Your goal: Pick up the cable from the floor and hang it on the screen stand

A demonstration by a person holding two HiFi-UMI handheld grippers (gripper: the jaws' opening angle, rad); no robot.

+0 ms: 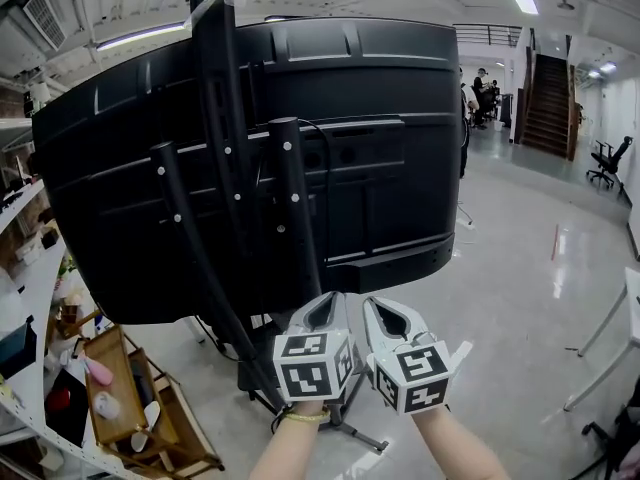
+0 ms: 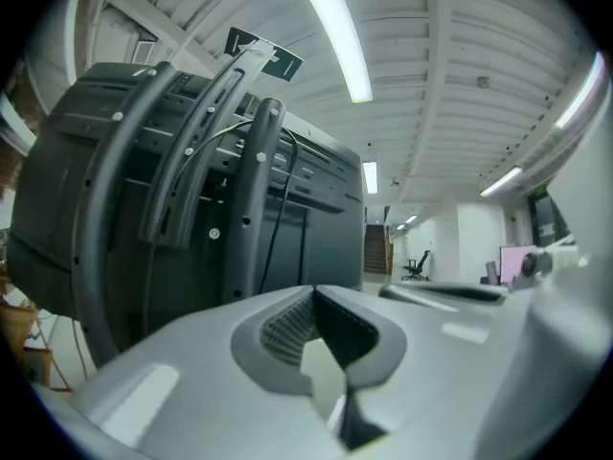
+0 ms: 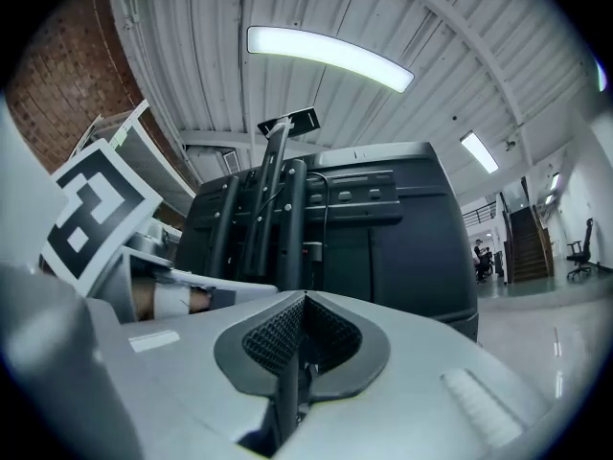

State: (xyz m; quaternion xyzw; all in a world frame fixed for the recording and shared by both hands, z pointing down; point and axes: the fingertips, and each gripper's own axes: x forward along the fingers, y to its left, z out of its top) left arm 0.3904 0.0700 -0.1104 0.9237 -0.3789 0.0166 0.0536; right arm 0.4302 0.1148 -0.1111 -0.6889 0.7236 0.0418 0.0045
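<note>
The back of a big black screen [image 1: 400, 118] on its stand fills the head view. Black upright poles [image 1: 295, 208] run up the stand from a base [image 1: 345, 418] on the floor. A thin black cable [image 1: 318, 138] curves from the top of the middle pole down across the screen's back. The same cable [image 2: 284, 185] shows in the left gripper view and hangs by the poles [image 3: 324, 209] in the right gripper view. My left gripper [image 1: 325, 313] and right gripper [image 1: 385, 318] sit side by side, low, just in front of the stand. Both are shut with nothing between the jaws.
A wooden cart [image 1: 120, 388] with small items stands at the lower left beside a white shelf [image 1: 20, 298]. White table legs [image 1: 600, 358] are at the right. Far back are a staircase [image 1: 550, 93], an office chair [image 1: 608, 163] and people. The floor is glossy grey.
</note>
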